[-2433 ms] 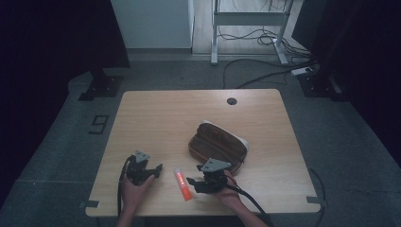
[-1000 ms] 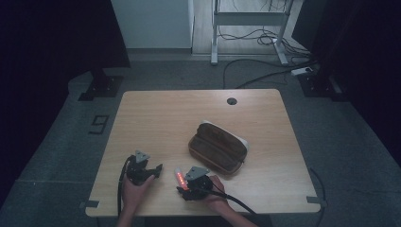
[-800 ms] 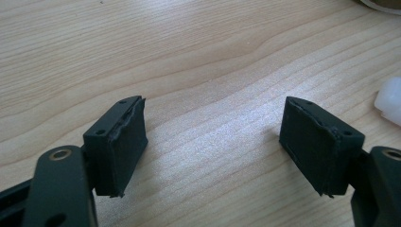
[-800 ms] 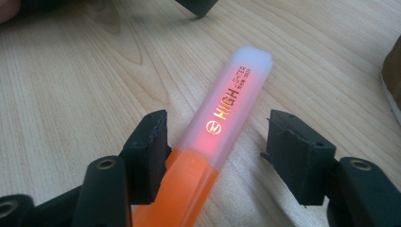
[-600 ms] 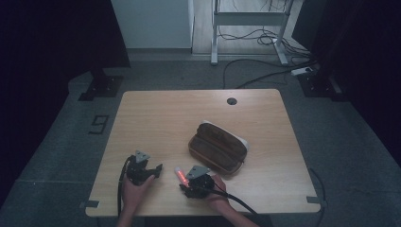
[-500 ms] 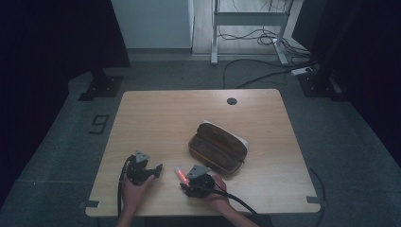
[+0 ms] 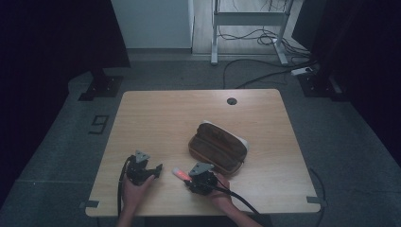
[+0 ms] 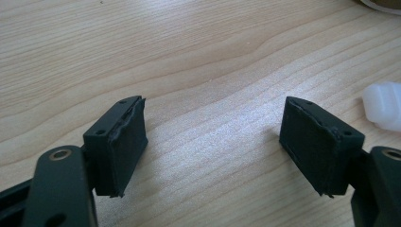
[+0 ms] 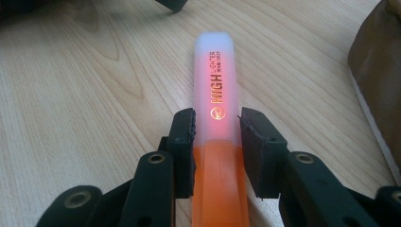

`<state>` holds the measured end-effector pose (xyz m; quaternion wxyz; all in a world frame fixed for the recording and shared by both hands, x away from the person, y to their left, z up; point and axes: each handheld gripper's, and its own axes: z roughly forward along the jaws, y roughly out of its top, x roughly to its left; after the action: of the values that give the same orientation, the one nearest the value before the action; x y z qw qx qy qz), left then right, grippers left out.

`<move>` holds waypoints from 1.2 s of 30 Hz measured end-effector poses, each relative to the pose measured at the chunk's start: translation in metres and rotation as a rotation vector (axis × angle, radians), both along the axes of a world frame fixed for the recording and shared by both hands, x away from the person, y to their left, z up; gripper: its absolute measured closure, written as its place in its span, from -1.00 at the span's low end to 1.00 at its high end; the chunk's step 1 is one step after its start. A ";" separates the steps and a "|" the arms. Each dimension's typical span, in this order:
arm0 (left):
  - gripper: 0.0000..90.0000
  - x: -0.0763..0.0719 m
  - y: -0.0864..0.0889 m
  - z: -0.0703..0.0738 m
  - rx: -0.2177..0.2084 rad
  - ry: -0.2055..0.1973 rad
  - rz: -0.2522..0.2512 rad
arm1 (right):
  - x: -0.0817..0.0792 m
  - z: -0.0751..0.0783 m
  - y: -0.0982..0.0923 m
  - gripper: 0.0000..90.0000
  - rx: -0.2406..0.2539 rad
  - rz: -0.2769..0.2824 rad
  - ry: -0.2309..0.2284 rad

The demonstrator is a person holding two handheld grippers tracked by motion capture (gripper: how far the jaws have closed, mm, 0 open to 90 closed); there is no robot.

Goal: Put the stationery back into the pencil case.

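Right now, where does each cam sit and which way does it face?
High view: above the person's side, facing forward and down on the table; both hands show, with the left gripper and right gripper.
Left gripper view: rides the left gripper, looking along open jaws at bare wood.
Right gripper view: rides the right gripper, its jaws, just closing, either side of the orange highlighter.
Shared: highlighter and brown pouch in the high and right gripper views.
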<state>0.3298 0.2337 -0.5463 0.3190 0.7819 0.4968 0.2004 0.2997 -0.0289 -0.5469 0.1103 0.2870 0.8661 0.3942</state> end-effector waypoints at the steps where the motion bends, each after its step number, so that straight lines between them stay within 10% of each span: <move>1: -0.48 0.000 0.000 0.000 0.000 0.000 0.000 | 0.000 0.000 0.000 0.45 0.000 0.000 0.000; 36: -0.48 0.000 0.000 0.000 -0.003 -0.001 0.002 | 0.013 0.035 -0.041 0.46 0.126 -0.008 -0.046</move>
<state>0.3299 0.2335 -0.5464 0.3202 0.7808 0.4976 0.2005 0.3123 -0.0702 -0.5115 0.1133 0.2880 0.8355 0.4541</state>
